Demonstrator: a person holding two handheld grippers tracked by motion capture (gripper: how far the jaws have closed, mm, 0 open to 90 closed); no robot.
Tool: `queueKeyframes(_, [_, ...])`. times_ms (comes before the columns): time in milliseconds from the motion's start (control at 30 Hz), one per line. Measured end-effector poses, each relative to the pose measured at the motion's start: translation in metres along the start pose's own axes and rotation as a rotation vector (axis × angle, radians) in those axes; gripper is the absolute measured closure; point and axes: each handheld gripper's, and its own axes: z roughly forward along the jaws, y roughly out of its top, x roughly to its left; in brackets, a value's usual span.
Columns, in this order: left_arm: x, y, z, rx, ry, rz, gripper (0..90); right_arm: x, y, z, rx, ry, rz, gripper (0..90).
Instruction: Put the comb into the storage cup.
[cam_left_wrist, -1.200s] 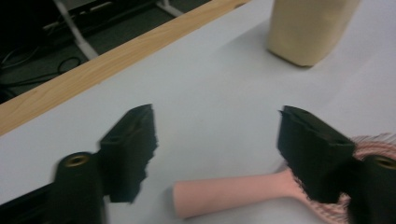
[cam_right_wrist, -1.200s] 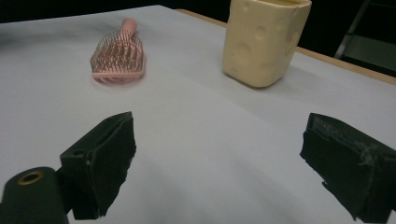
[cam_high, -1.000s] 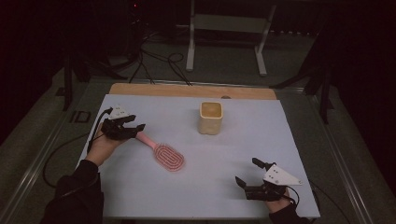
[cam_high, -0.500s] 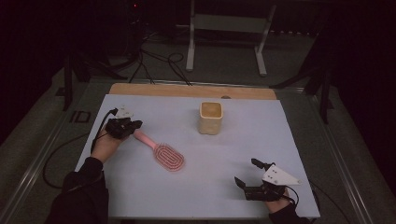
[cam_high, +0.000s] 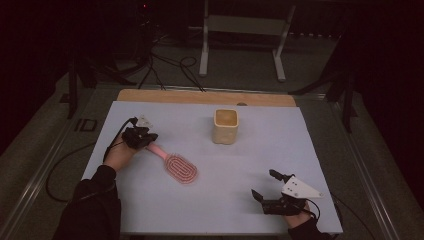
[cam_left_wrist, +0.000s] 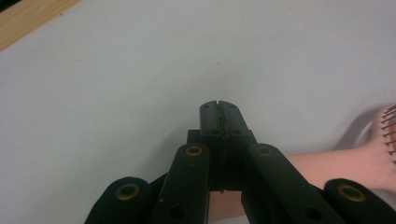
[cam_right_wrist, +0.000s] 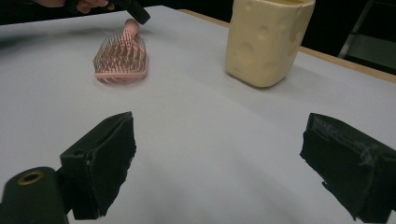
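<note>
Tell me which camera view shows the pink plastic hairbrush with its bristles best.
The high view: the pink plastic hairbrush lies whole there, handle to oval head. The right gripper view shows its bristled head side-on, slightly blurred. The left gripper view shows the handle and the head's edge.

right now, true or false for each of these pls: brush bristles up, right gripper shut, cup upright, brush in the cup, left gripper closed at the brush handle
1. The pink hairbrush lies bristles up on the table. True.
2. The right gripper is shut. False: its jaws stand wide open with nothing between them.
3. The yellow cup stands upright. True.
4. The hairbrush is inside the cup. False: it lies flat on the table, apart from the cup and to its left in the high view.
5. The left gripper sits at the handle end of the hairbrush with its jaws closed. True.
</note>
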Motion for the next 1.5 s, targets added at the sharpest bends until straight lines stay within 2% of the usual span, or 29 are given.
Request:
queueKeyframes(33, [0.0,0.0,0.0,0.0,0.0,0.0,90.0,0.0,0.0,0.0,0.0,-0.001,-0.001,9.5])
queueKeyframes(67, [0.001,-0.001,0.003,0.023,0.007,0.005,90.0,0.0,0.0,0.0,-0.002,-0.001,0.0,9.5])
queueKeyframes(167, [0.002,-0.003,0.005,0.026,-0.001,-0.004,90.0,0.0,0.0,0.0,-0.002,0.0,-0.004,9.5])
queueKeyframes(300, [0.003,-0.006,0.002,0.013,0.0,-0.021,90.0,-0.001,0.001,-0.001,-0.007,-0.003,-0.001,9.6])
queueKeyframes(567, [0.005,-0.014,-0.007,0.04,-0.019,-0.023,90.0,0.0,0.0,0.0,-0.003,-0.005,0.001,9.5])
queueKeyframes(867, [-0.003,-0.028,-0.022,0.067,-0.021,0.008,90.0,0.001,0.002,-0.002,-0.009,-0.014,-0.012,9.7])
queueKeyframes(1167, [-0.006,-0.043,-0.037,0.085,-0.038,0.011,90.0,0.001,0.002,-0.001,-0.008,-0.012,-0.006,9.7])
queueKeyframes(1500, [-0.023,-0.06,-0.052,0.094,-0.085,0.026,90.0,0.001,0.002,-0.001,-0.005,-0.013,-0.006,9.7])
